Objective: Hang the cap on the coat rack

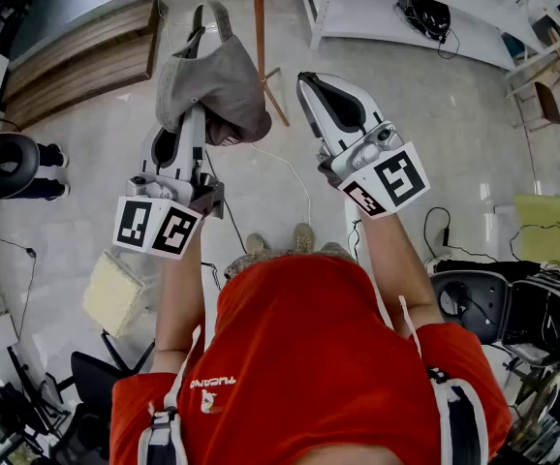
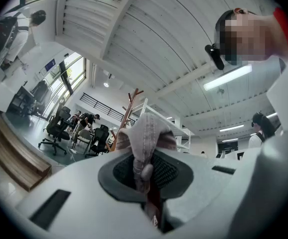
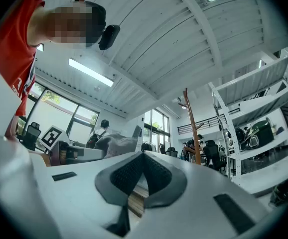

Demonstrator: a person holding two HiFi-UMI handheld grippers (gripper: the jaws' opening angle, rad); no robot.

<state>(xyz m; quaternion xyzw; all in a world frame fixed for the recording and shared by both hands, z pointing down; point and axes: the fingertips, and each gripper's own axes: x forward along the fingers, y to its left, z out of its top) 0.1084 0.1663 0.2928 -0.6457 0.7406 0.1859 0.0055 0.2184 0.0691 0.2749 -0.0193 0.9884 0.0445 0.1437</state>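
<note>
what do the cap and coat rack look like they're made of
The cap looks like soft grey woven cloth, perhaps cotton, with a matte finish: it droops and folds limply, and stitched seams show in the left gripper view. The coat rack is probably wood with a smooth reddish-brown finish, a slim pole with angled branches. Its grain is too small to confirm.

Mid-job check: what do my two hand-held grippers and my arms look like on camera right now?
The left hand-held gripper and right hand-held gripper are white, tapered shells with dark grey textured pads inside the jaws. Each carries a white cube with black square markers. The person wears a red short-sleeved shirt.
</note>
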